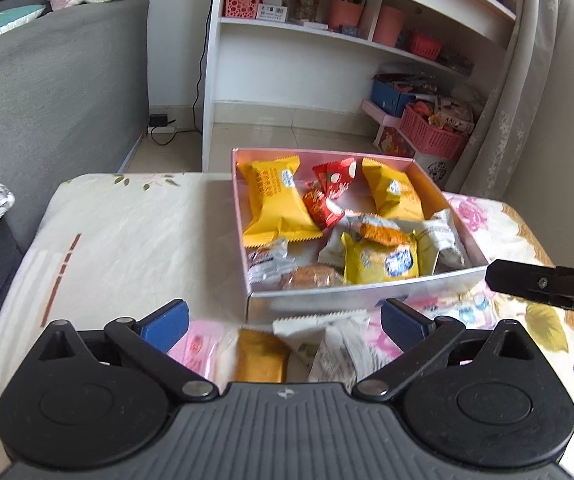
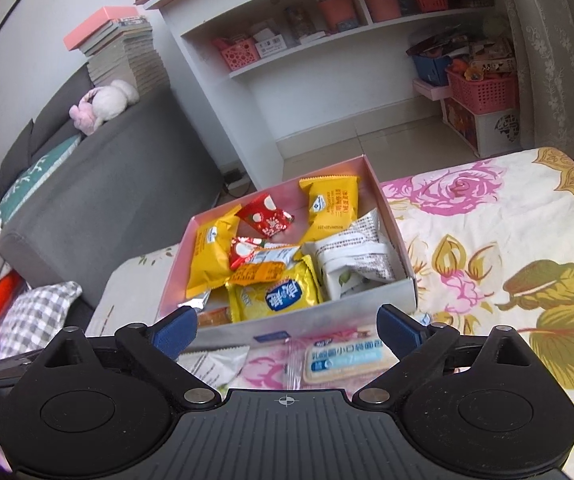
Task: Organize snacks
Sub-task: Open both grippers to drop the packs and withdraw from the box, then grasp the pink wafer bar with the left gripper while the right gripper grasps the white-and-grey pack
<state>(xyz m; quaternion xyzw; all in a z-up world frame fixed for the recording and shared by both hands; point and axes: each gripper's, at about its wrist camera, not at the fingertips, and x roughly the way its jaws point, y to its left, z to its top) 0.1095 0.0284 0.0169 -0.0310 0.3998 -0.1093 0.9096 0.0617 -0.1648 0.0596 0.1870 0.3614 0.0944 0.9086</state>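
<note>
Floral tablecloth (image 2: 487, 216), snack-filled pink box (image 1: 367, 298), loose packets (image 1: 263, 354) before it, left claw (image 1: 285, 322) and right claw (image 2: 287, 326) both spread apart, empty.

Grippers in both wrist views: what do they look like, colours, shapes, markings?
Left gripper and right gripper look identical: black plastic, ribbed grey centre plate with a small crosshair mark, round housings either side, silver pivot pins, angled black linkages ending in blue-padded jaws. No cables or sleeves visible.

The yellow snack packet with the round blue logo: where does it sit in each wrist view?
Left wrist: the yellow packet lies in the box's near right part, against the front wall.
Right wrist: the yellow packet lies at the near middle of the box, above the open jaws.
Shared landmark: the pink box.
</note>
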